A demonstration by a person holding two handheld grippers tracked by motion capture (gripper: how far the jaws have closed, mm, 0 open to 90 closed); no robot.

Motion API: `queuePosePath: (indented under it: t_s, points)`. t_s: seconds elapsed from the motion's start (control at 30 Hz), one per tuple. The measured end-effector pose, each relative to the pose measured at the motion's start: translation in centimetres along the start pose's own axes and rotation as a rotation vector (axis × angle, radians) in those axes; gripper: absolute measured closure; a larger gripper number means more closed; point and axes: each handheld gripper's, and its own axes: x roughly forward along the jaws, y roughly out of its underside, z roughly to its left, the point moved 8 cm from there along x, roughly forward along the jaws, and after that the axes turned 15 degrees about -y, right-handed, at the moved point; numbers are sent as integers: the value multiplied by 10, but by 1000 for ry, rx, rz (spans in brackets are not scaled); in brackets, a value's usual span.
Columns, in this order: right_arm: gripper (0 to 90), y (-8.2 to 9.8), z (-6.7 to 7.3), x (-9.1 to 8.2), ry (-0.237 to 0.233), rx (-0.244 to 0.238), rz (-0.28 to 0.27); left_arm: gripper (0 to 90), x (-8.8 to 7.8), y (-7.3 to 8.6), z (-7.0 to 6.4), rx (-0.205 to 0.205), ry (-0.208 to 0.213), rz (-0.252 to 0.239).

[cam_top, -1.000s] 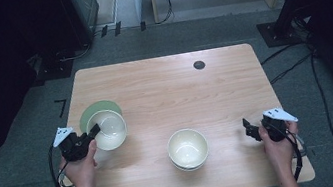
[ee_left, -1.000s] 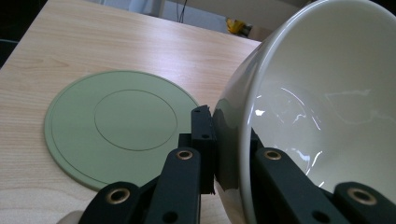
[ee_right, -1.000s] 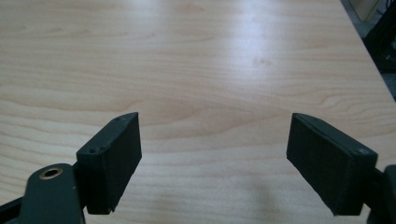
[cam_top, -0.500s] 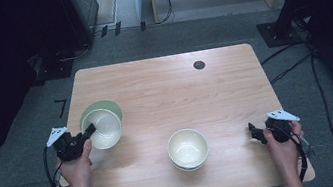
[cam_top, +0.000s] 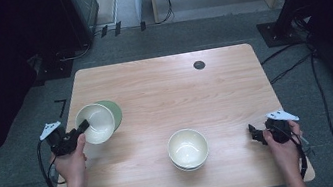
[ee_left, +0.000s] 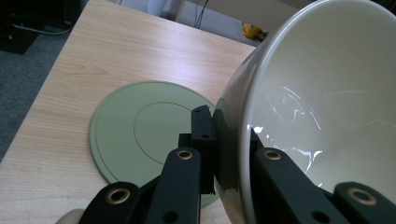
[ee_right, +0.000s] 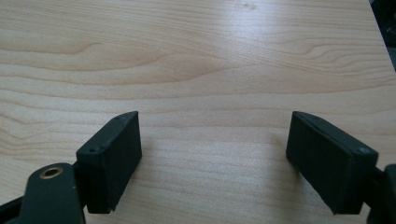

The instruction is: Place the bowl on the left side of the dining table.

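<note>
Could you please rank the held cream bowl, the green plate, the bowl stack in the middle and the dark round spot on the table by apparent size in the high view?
1. Held cream bowl and bowl stack: look alike; the held one is tilted, so unranked.
2. Green plate: mostly hidden behind the bowl, so its place is unsure.
3. Dark round spot: plainly smallest.

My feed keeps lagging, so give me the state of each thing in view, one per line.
Left tongs: shut on the cream bowl's rim.
Cream bowl: held, tilted above the plate.
Green plate: flat on the table, bare.
Stacked bowls: upright, empty on top.
Right tongs: open, holding nothing.
</note>
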Motion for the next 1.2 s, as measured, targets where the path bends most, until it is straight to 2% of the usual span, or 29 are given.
queuePosePath:
  t_s: [0.13,0.23,0.33,0.37,0.43,0.5,0.6,0.67,0.7,0.8,1.0,1.07,1.2]
  points:
    - [178,0,0,0,0,0,0,843,10,-5,6,-12,-14,29]
    - [178,0,0,0,0,0,-1,843,19,-8,12,-17,-41,63]
    - [177,0,0,0,-1,0,-1,843,26,-9,16,-27,-45,85]
    - [176,0,0,0,-1,0,-1,843,32,-9,19,-39,-44,115]
    - [171,0,0,0,-3,-2,0,843,34,-9,20,-38,-47,127]
    - [165,0,0,1,-4,-2,1,843,43,-12,23,-33,-61,180]
    - [156,-1,-1,1,-4,-1,4,843,50,-16,26,-36,-85,226]
    - [155,-1,-1,1,-5,-1,4,843,52,-18,26,-43,-90,240]
    - [155,-1,-1,1,-5,-1,4,843,57,-20,28,-46,-96,268]
    - [155,-1,-1,1,-5,-1,4,842,64,-21,28,-42,-106,309]
    - [155,-1,-1,1,-4,-1,4,842,76,-22,29,-49,-130,350]
    - [155,-1,-1,1,-4,-1,5,842,81,-20,29,-41,-140,379]
    - [155,-1,-1,1,-4,-2,4,842,88,-15,33,-95,-138,431]
